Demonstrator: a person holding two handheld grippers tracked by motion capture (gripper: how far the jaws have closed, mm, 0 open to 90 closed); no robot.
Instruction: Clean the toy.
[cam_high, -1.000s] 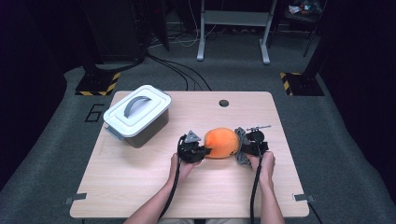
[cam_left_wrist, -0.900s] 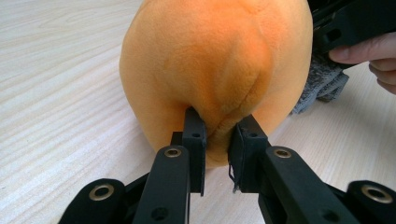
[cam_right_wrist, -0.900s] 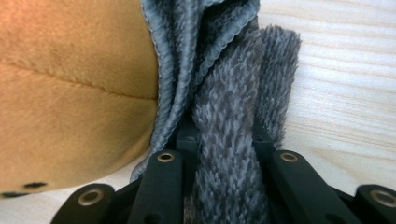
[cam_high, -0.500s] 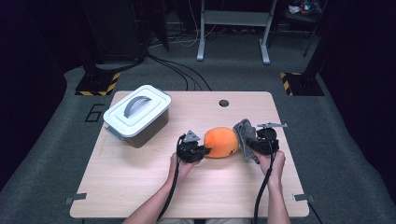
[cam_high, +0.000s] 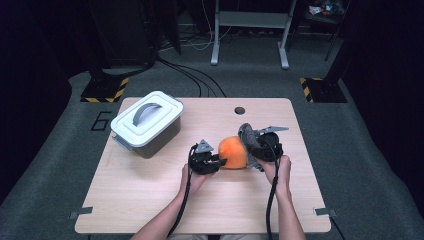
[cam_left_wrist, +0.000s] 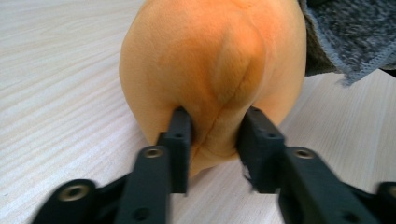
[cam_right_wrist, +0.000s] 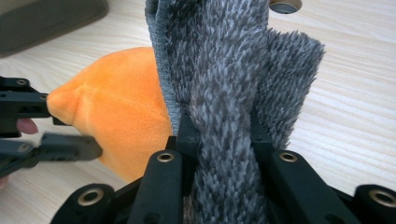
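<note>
The orange plush (cam_high: 233, 152) is lying on the table (cam_high: 150, 200), toward its right edge, between both grippers. The left gripper (cam_left_wrist: 215, 135) has just been opening its jaws, which are flanking a pinched fold of the plush. The right gripper (cam_right_wrist: 219, 133) is clamping a grey furry cloth (cam_right_wrist: 233, 70), draping against the plush's right side
</note>
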